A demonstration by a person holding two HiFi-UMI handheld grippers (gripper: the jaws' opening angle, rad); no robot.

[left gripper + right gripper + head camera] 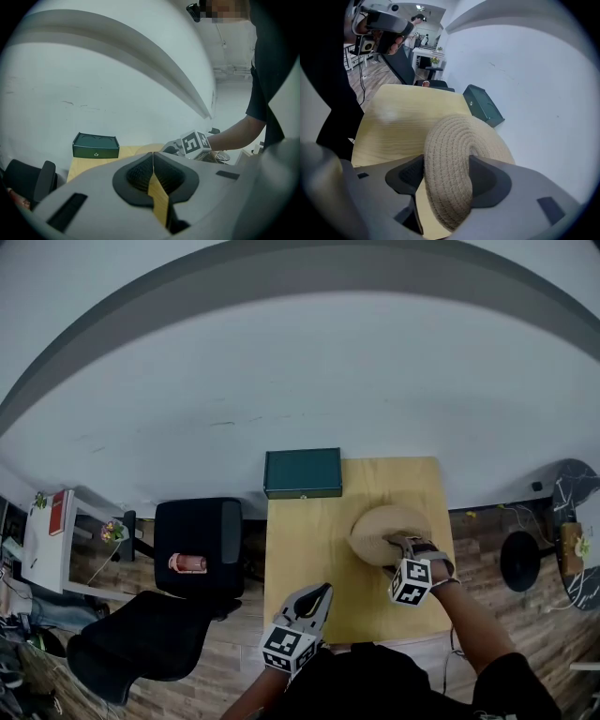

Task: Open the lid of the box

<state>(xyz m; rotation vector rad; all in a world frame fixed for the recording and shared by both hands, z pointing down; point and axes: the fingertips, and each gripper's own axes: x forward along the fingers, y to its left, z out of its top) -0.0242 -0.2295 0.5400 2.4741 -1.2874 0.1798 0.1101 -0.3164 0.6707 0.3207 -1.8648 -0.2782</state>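
Head view: reaching forward with right gripper, clamped on one woven hat; holding left gripper low, pinched together, empty; one green box beyond, lid down.

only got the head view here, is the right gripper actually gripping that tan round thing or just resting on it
observer: Gripping. The right gripper pinches a folded edge of the woven straw hat between both pads.
operator: left one holding anything
observer: No, the left gripper has its jaws together, nothing between them.
operator: box lid up yet
observer: No, the green box is shut, with a small clasp on its front face.
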